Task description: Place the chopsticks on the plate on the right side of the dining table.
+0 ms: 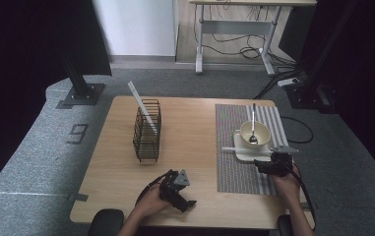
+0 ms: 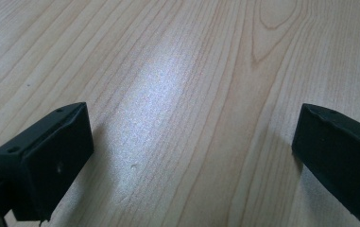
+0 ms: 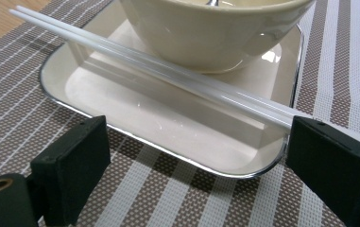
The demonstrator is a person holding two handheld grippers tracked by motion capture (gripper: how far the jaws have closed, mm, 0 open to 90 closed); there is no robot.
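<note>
Left gripper: jaws wide apart, nothing between, low over the bare table. Right gripper: jaws spread, holding nothing, at the plate rim. Chopsticks lie across the plate against the bowl, one end apparently behind the right-hand jaw.

table middle: bare wood on the table between wire basket and striped mat, free passage
left-rear: basket stood tall, white stick leaning out its top, blocked low passes
right edge: square plate with bowl, spoon upright in it
plate front: chopsticks lay across plate rim
front edge: open wood
</note>
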